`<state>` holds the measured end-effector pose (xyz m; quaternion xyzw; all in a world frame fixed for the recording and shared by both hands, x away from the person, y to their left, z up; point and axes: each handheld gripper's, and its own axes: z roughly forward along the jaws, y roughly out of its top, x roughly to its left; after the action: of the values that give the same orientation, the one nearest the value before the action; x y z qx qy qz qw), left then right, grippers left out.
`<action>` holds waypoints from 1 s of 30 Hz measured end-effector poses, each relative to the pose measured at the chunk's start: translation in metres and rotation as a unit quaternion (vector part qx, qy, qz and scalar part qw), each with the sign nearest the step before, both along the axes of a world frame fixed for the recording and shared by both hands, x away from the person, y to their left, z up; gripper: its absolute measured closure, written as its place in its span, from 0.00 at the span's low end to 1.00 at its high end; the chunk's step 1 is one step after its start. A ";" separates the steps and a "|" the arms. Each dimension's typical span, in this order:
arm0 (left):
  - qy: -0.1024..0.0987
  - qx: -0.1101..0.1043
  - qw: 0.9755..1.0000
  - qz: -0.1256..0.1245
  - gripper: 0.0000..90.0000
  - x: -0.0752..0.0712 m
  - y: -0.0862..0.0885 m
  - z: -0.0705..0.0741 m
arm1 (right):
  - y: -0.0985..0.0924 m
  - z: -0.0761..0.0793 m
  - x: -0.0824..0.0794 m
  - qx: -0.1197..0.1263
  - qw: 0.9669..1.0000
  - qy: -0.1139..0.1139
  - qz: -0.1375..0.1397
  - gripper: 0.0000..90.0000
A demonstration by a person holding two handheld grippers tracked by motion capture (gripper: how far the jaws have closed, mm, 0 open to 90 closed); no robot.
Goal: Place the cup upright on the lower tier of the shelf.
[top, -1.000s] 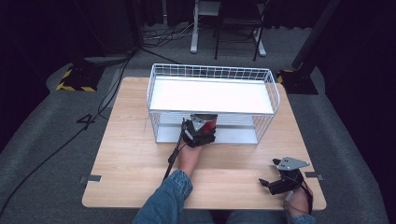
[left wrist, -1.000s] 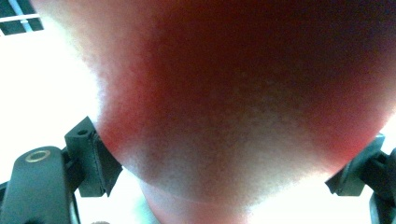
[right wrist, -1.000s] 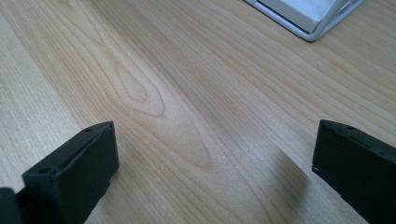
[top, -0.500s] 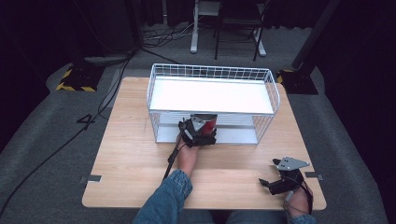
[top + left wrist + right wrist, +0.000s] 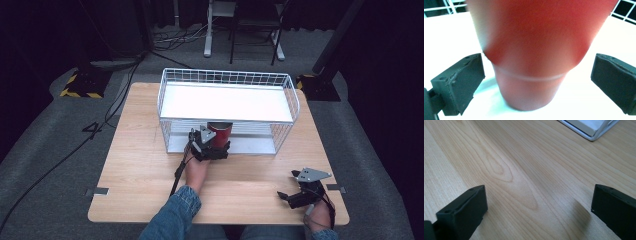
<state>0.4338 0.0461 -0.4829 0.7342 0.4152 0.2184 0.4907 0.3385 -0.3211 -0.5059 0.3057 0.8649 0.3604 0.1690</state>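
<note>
Wire rack (image 5: 165, 95) shelters red cup (image 5: 220, 132); tongs (image 5: 536, 80) spread.

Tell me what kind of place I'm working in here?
Probably a lab or studio recording bay, not a home: dark curtains all round, grey carpet with cables, hazard-taped stand bases, and one wooden table holding a wire rack.

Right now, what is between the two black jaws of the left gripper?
In the left gripper view, a red cup stands on the white shelf between the left gripper's open jaws, with gaps on both sides.
</note>
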 end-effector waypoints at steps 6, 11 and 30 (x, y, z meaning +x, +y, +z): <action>0.000 0.015 1.000 -0.017 0.00 -0.012 0.011 0.007 | 0.000 0.000 0.002 0.005 1.000 0.010 0.005 0.01; -0.013 0.011 1.000 -0.019 0.00 -0.023 0.018 0.013 | 0.000 -0.001 0.004 0.007 1.000 0.017 0.009 0.01; -0.030 -0.007 0.999 -0.024 0.00 -0.078 0.069 0.040 | 0.000 -0.001 0.007 0.012 0.999 0.034 0.024 0.00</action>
<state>0.3553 0.1146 -0.4430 0.7335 0.3842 0.2255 0.5134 0.3455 -0.3206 -0.5067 0.2987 0.8730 0.3638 0.1272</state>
